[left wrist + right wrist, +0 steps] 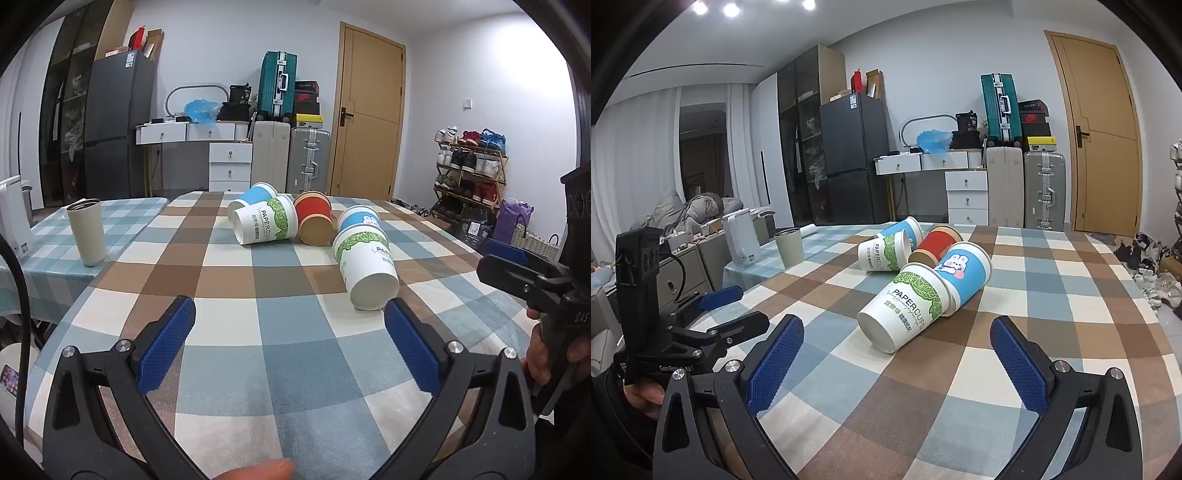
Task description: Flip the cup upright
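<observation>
Several paper cups lie on their sides on the checked tablecloth. The nearest white-and-green cup (367,267) (905,312) points its base toward me. A blue bunny cup (360,218) (964,275) lies against it. Farther back lie a red cup (314,218) (936,245), a second white-and-green cup (266,223) (884,253) and a second blue cup (253,195) (905,229). My left gripper (290,306) is open and empty, above the cloth, just short of the nearest cup. My right gripper (897,326) is open and empty, its fingers either side of that cup's base.
A beige tumbler (86,230) (789,247) stands upright at the left on a teal checked cloth. A white kettle (741,238) stands beyond it. The table's right edge (1145,314) drops to the floor near a shoe rack (471,162).
</observation>
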`<state>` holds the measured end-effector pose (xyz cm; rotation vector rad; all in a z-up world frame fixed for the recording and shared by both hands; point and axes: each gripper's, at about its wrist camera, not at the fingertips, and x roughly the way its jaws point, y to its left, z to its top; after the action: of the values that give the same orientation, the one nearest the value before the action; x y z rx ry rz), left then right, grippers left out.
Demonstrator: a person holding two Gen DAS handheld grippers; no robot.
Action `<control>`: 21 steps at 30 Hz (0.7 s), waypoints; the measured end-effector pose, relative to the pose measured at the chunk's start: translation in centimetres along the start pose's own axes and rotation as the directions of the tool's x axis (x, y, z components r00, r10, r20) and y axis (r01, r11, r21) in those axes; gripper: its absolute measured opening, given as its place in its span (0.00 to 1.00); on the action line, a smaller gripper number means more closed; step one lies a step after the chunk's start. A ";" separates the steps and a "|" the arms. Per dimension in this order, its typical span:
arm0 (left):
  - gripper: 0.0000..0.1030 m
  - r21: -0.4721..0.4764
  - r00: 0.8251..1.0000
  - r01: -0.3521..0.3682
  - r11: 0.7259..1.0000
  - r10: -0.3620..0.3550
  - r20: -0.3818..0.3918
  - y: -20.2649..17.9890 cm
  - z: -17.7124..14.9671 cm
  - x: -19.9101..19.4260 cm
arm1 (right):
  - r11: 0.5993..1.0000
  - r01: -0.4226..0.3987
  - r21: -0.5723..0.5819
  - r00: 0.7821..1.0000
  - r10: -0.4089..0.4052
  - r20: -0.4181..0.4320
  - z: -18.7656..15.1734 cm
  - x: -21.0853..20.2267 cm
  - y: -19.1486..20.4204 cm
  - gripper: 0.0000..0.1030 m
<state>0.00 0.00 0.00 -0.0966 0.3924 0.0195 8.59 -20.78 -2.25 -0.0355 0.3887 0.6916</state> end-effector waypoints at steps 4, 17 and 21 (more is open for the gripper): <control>0.99 0.000 1.000 0.001 1.000 -0.001 0.000 0.0 0.0 0.0 | 1.000 -0.003 0.000 1.000 0.003 0.014 0.0 0.0 0.0 1.00; 0.99 -0.002 1.000 0.002 1.000 -0.002 -0.001 0.0 0.0 0.0 | 1.000 -0.002 0.000 1.000 0.002 0.020 -0.2 -0.3 -0.4 1.00; 0.99 -0.003 1.000 0.002 1.000 -0.002 0.000 0.0 0.0 0.0 | 1.000 -0.005 0.000 1.000 0.005 0.023 -0.3 -0.2 -0.4 1.00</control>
<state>0.00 0.01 0.00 -0.0995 0.3925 0.0183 8.57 -21.30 -2.48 -0.0267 0.3670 0.6959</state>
